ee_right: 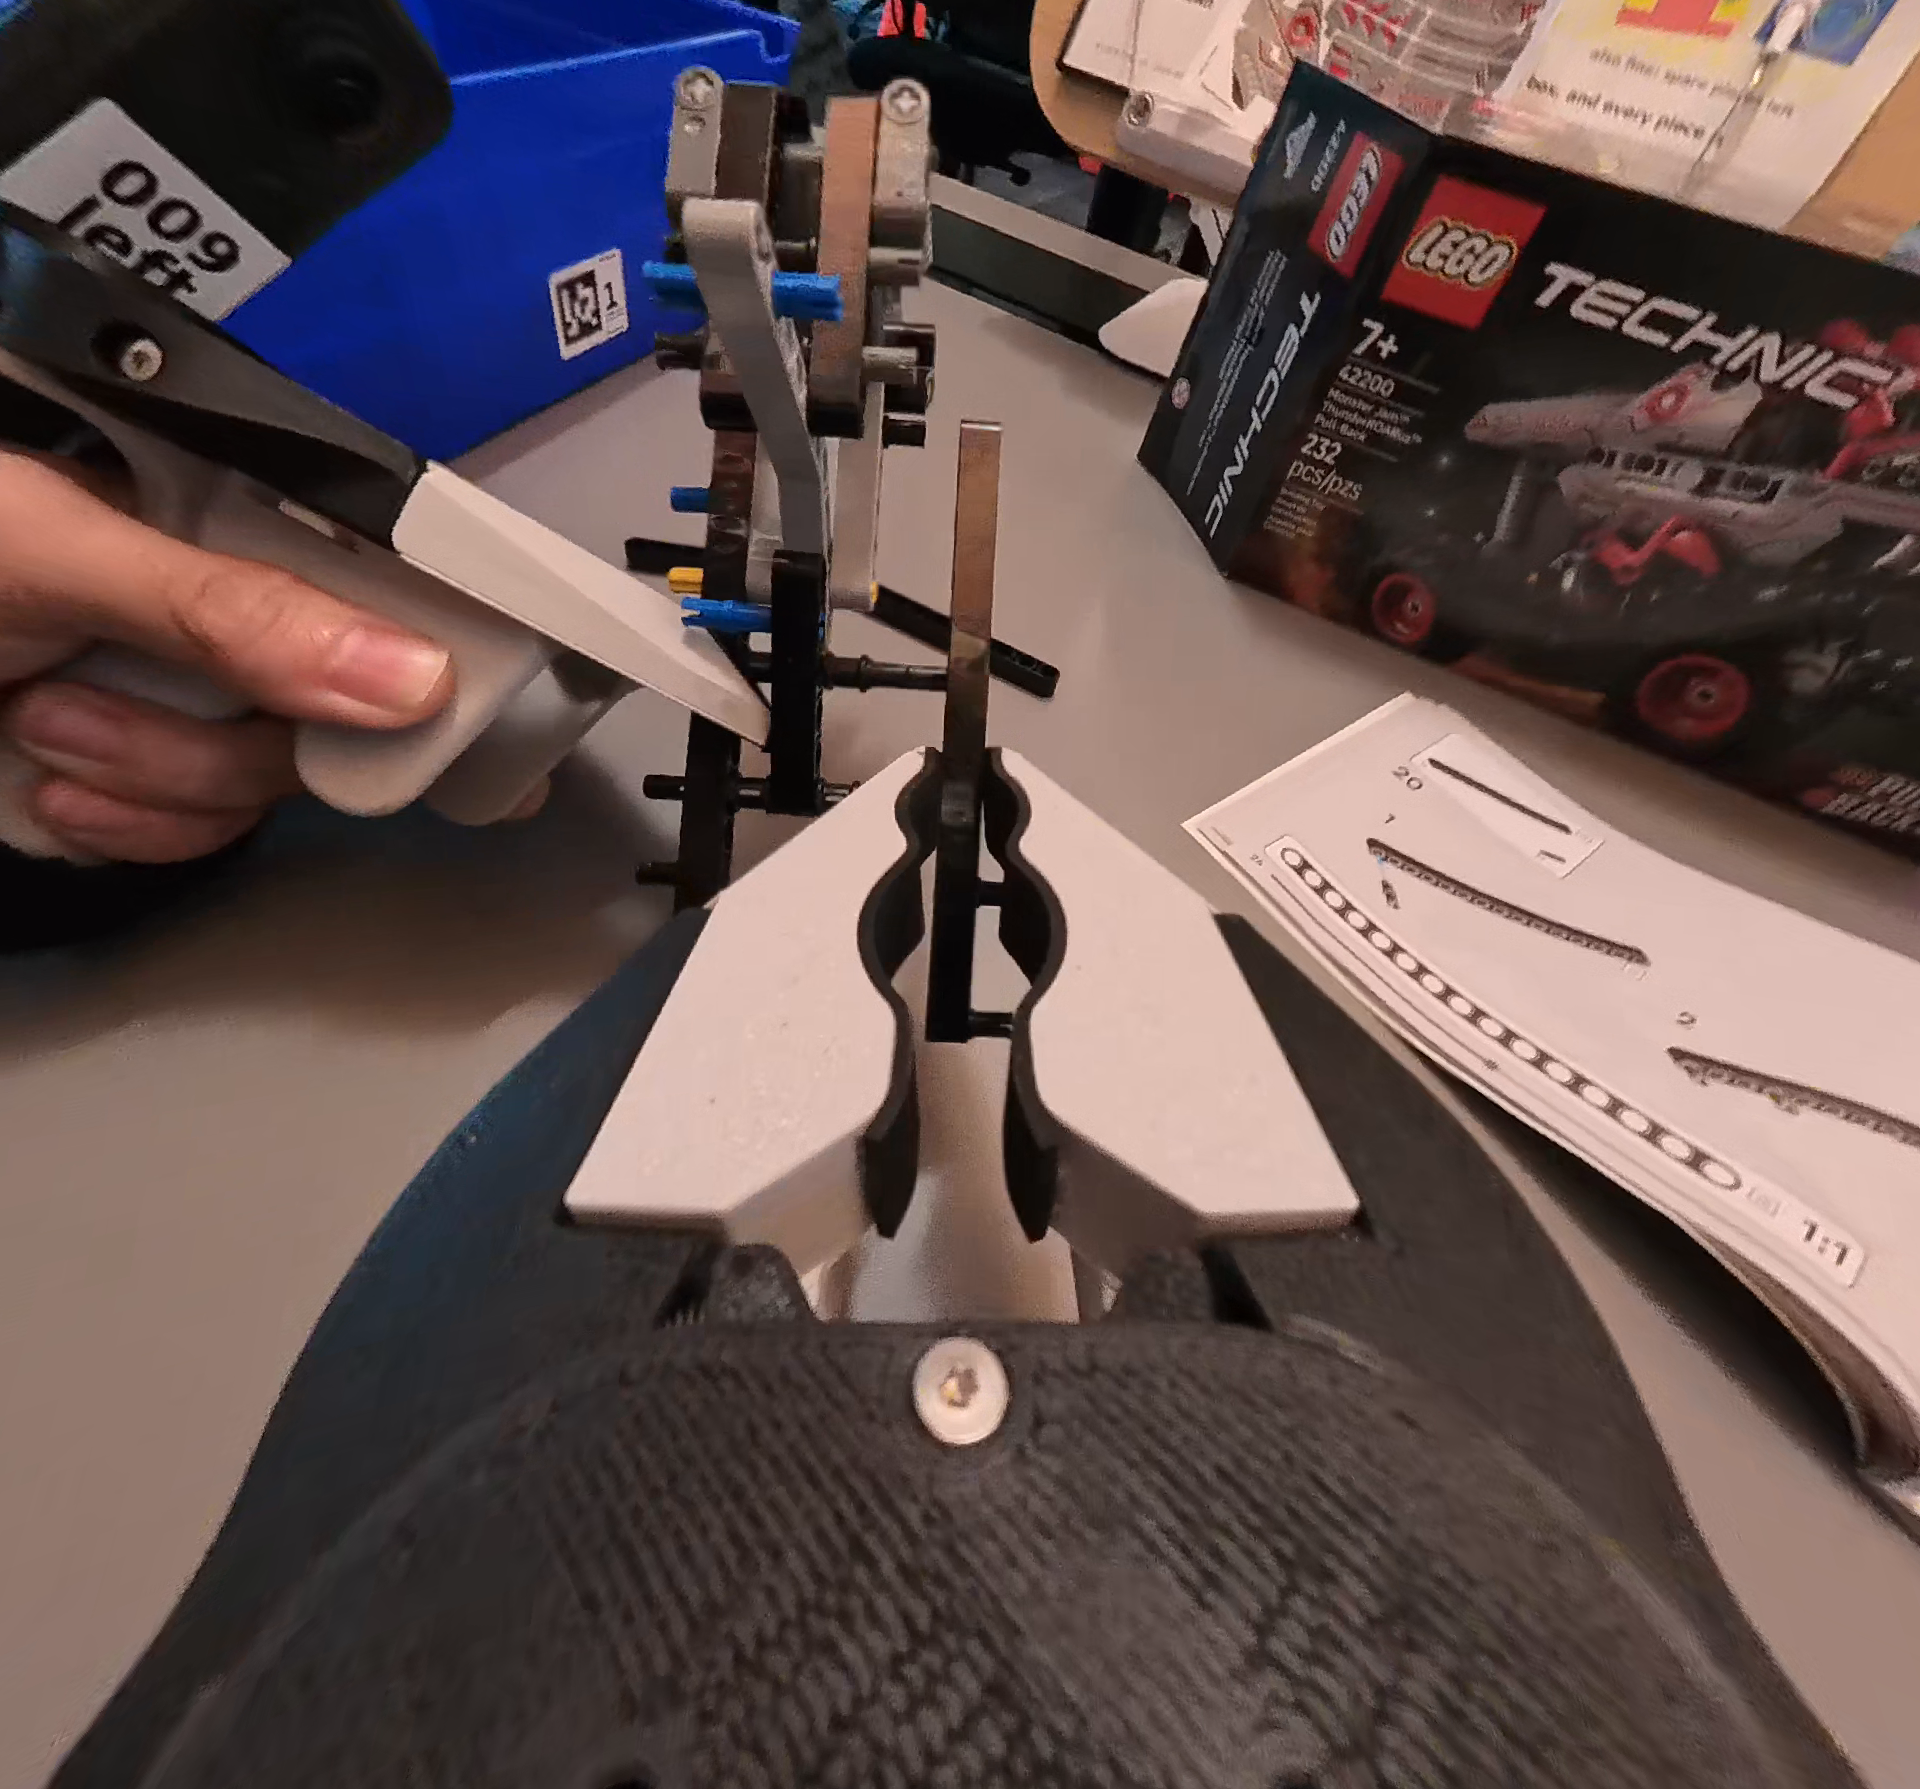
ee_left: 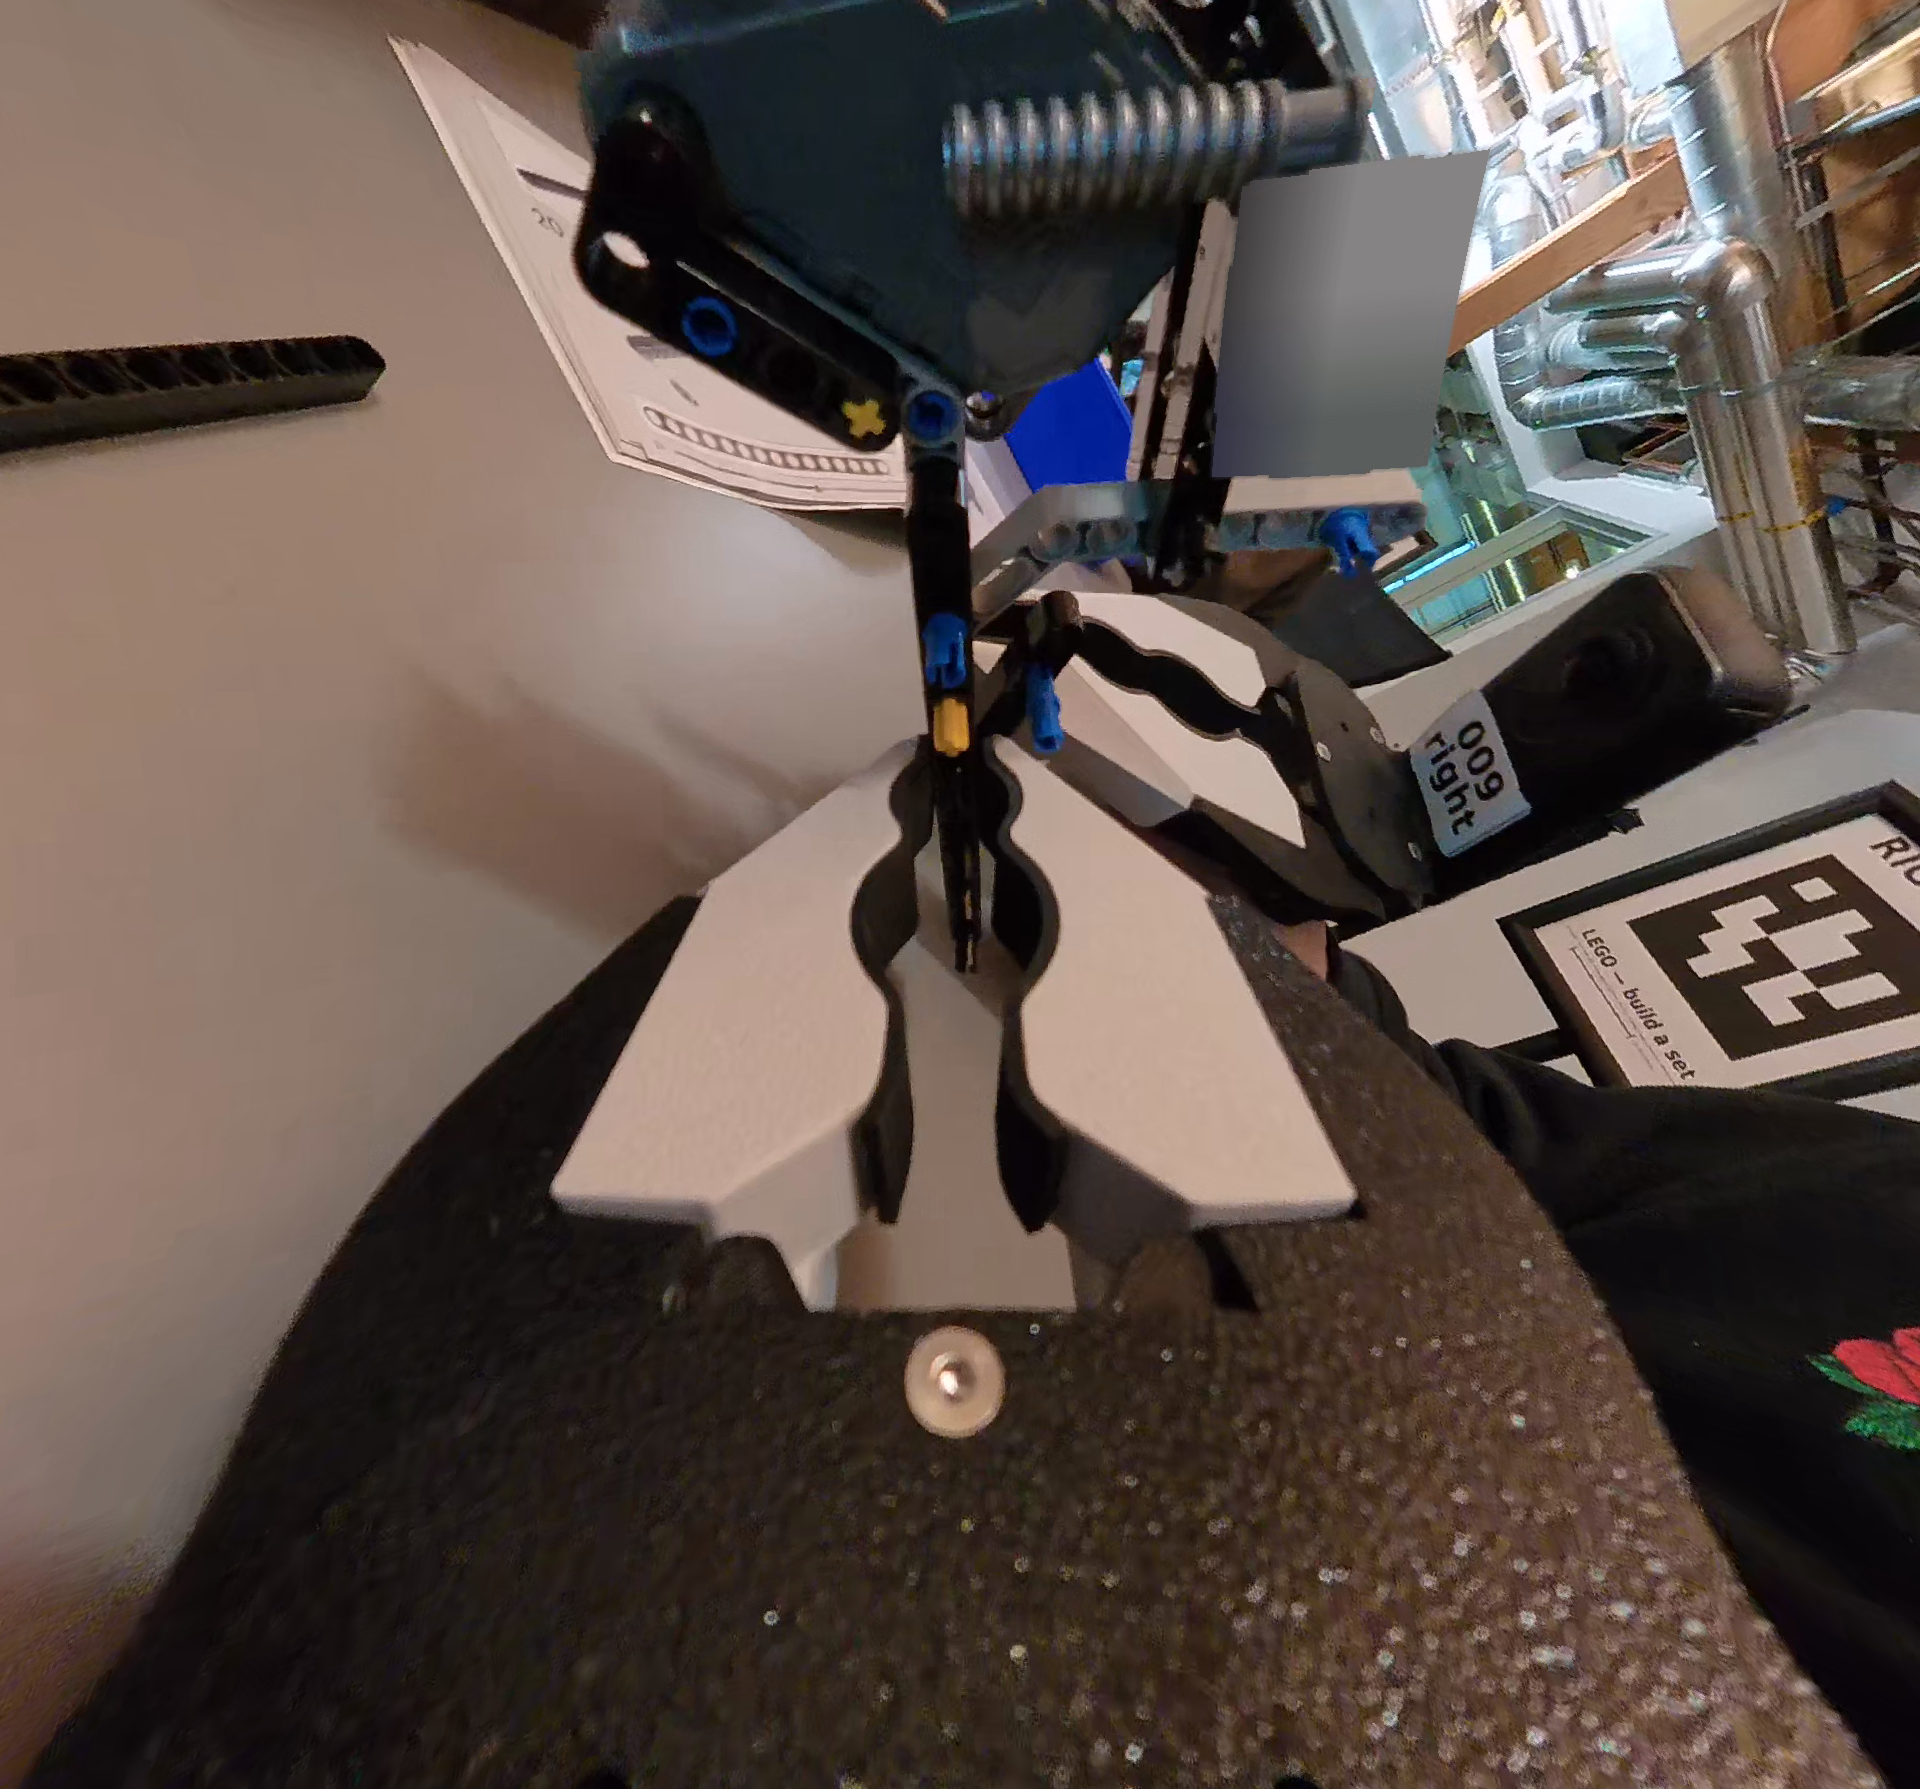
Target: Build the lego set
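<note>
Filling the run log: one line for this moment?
left tool: shut on chassis assembly | right tool: shut on black beam

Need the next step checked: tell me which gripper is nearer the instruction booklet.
Right. The right gripper sits just beside the instruction booklet; the left gripper holds the model farther off.

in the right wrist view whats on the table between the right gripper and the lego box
In the right wrist view, only the open instruction booklet lies between the right gripper and the lego box.
</note>
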`<state>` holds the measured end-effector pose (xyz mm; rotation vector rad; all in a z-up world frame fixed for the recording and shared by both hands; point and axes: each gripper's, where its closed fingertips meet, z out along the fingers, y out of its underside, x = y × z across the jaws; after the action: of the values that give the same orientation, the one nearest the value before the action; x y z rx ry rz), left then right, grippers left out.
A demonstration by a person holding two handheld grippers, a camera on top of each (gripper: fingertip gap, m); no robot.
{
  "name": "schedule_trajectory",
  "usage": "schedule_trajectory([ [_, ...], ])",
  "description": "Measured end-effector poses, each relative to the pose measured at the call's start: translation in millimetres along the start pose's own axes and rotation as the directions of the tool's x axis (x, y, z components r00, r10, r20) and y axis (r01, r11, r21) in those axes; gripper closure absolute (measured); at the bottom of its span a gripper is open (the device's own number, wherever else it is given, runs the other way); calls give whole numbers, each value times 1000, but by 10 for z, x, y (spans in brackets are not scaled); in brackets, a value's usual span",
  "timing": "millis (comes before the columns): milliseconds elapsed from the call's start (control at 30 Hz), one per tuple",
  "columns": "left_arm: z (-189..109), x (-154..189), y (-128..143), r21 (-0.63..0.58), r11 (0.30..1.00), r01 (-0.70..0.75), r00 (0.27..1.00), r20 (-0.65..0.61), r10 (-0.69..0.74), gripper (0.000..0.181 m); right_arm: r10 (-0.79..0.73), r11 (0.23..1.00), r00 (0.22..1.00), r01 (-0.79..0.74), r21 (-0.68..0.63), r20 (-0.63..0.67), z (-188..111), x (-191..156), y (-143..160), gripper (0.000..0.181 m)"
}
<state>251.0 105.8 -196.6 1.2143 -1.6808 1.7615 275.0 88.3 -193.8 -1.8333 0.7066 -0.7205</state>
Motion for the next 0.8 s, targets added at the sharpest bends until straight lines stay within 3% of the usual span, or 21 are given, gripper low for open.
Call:
schedule_trajectory([
  [400, -4, -24, 59, -38, 999, 1, 1000, -18, -2, 176, -316, 949, 949, 315, 10, 24, -24, -27, 12, 175],
  [800, -50, 128, 46, -37, 999, 1, 990, -138, -6, 176, -88, 986, 975, 55, 160, 205, -141, -81, -116, 176],
])
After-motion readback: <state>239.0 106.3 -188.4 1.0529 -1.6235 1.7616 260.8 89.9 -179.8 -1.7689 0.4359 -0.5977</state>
